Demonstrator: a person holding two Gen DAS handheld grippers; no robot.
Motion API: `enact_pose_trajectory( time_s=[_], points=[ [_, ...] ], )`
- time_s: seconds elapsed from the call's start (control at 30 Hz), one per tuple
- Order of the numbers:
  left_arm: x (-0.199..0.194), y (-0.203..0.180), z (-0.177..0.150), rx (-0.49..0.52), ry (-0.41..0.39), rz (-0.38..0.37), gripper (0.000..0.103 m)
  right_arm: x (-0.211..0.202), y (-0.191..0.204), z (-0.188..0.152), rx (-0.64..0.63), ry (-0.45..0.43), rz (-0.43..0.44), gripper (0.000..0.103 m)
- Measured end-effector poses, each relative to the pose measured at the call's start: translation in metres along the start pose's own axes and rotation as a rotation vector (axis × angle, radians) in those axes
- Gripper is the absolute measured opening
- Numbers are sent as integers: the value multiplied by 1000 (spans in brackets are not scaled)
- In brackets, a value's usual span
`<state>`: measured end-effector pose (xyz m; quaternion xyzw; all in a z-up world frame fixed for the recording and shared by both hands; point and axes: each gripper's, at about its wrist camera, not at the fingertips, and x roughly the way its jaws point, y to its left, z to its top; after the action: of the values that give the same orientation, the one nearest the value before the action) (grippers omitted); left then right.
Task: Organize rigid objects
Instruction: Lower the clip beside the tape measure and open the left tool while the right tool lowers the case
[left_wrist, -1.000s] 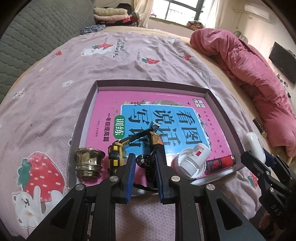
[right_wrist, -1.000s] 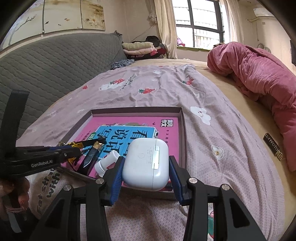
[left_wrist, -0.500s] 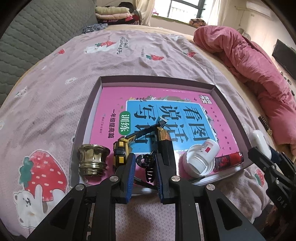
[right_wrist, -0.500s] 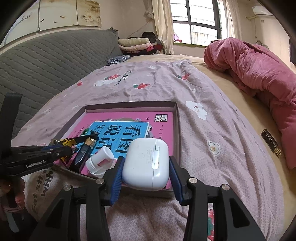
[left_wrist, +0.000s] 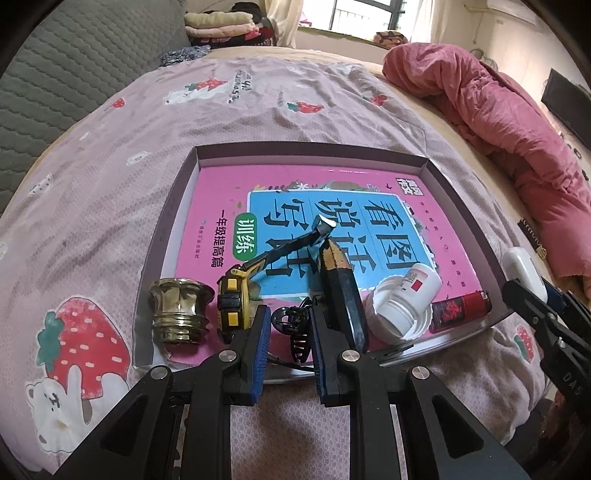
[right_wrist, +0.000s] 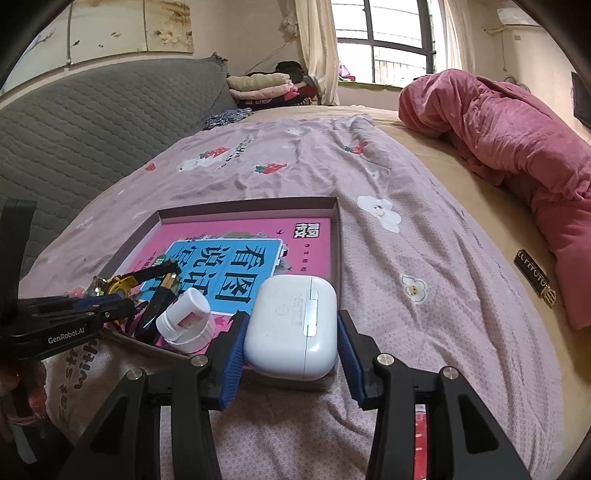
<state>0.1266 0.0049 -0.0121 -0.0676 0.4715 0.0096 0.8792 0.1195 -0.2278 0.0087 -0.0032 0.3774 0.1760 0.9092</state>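
A shallow box tray (left_wrist: 436, 164) on the bed holds a pink and blue book (left_wrist: 332, 218). On the book's near edge lie a brass cap (left_wrist: 179, 310), a yellow utility knife (left_wrist: 251, 284), a black hair clip (left_wrist: 295, 330), a dark pen-like case (left_wrist: 340, 291), a white jar (left_wrist: 404, 304) and a red lighter (left_wrist: 460, 306). My left gripper (left_wrist: 287, 349) is open, its fingers either side of the hair clip. My right gripper (right_wrist: 290, 345) is shut on a white earbuds case (right_wrist: 291, 326), held at the tray's near right corner (right_wrist: 334, 221).
A crumpled pink quilt (right_wrist: 517, 155) lies along the right side of the bed. A grey quilted headboard (right_wrist: 92, 122) runs along the left. Folded clothes (right_wrist: 266, 86) are stacked at the far end by the window. The strawberry-print sheet (left_wrist: 258, 103) surrounds the tray.
My left gripper has pulled back slightly from the tray and its jaws have widened a little around the hair clip. The right gripper keeps the earbuds case in nearly the same place.
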Motion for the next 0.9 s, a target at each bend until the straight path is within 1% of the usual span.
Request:
enact_pose_trajectory(
  time_s=[0.27,0.5,0.9],
  points=[
    [0,-4,-1,15,7,0,21,8,13,0,-39,15,3,46],
    [3,-7,-2,27,18,-1,21,11,11,3,-29,20,6,46],
    [2,-6,-3,25,18,-3,21,25,10,2,-33,75,-8,46]
  ],
)
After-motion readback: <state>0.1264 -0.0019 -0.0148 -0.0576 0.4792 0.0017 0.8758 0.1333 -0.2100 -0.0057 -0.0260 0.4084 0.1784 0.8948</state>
